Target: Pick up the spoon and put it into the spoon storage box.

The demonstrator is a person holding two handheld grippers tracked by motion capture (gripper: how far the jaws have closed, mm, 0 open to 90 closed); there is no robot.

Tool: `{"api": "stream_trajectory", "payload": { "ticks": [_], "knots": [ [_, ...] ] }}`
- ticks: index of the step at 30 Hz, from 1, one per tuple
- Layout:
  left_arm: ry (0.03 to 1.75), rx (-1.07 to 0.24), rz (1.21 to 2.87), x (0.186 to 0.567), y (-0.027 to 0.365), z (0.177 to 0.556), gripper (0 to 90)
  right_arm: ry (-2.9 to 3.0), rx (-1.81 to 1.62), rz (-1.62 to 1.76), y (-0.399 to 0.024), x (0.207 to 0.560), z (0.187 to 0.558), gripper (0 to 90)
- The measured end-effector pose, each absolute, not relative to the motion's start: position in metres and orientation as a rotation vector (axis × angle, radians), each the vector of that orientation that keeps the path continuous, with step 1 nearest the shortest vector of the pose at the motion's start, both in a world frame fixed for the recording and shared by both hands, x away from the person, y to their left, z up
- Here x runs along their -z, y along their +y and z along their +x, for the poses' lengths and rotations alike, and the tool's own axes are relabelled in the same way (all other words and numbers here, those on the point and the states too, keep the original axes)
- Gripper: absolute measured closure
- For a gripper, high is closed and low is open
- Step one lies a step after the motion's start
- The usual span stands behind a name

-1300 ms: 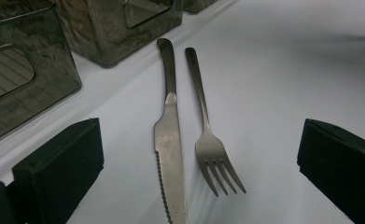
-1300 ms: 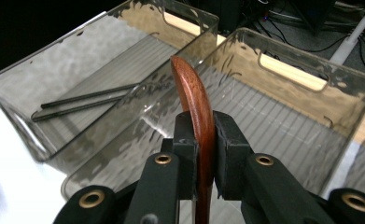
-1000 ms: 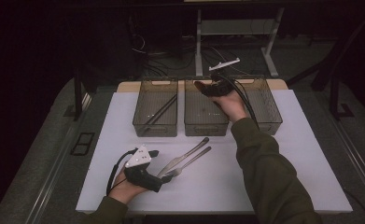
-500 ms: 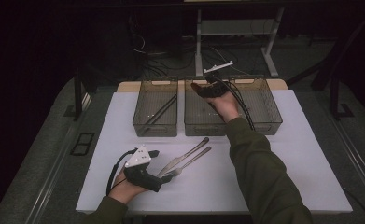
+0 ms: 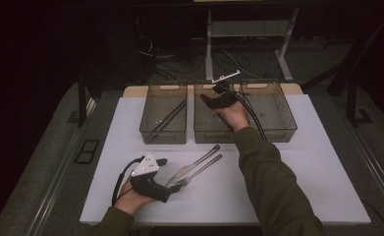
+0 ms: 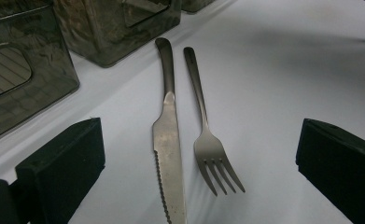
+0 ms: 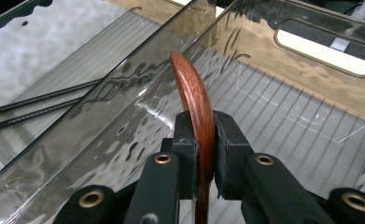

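Observation:
A steel knife (image 6: pixel 168 140) and fork (image 6: pixel 208 144) lie side by side on the white table; in the high view the knife (image 5: pixel 194 163) and the fork (image 5: pixel 202 169) lie at front centre. My left gripper (image 5: pixel 165 178) rests on the table with its jaws open wide on either side of their tips, touching neither (image 6: pixel 199 140). My right gripper (image 7: pixel 204 140) is shut on a curved reddish-brown wooden utensil (image 7: pixel 194 98) seen edge-on. It hangs over the middle clear bin (image 7: pixel 283 102). In the high view the right gripper (image 5: pixel 214 98) is above that bin's back part.
Three smoky clear bins stand in a row at the back: the left bin (image 5: pixel 162 132) holds black chopsticks (image 5: pixel 167 118), then the middle bin (image 5: pixel 214 132) and the right bin (image 5: pixel 278 132). The chopsticks (image 7: pixel 35 105) lie beyond the bin wall. A black cable trails from the right hand.
My right hand has sunk a little toward the middle bin, still gripping the wooden utensil. The left hand, the knife and the fork have not moved.

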State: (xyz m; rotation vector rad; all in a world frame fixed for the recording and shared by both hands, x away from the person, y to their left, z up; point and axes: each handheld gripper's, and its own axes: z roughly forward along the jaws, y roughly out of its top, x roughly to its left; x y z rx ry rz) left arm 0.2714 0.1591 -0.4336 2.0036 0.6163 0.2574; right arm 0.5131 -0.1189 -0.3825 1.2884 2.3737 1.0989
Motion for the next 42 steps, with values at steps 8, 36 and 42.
{"api": "stream_trajectory", "payload": {
  "ticks": [8, 36, 42],
  "knots": [
    [0.615, -0.258, 2.007, 0.433, 0.160, 0.271, 0.2, 2.391, -1.121, 1.282, -0.120, 0.380, 0.511, 69.7],
    [0.617, -0.261, 2.020, 0.434, 0.161, 0.271, 0.2, 2.357, -1.341, 1.096, -0.181, 0.345, 0.440, 44.0],
    [0.621, -0.264, 2.017, 0.434, 0.160, 0.272, 0.2, 2.359, -1.352, 1.078, -0.198, 0.350, 0.419, 43.2]
  ]
}}
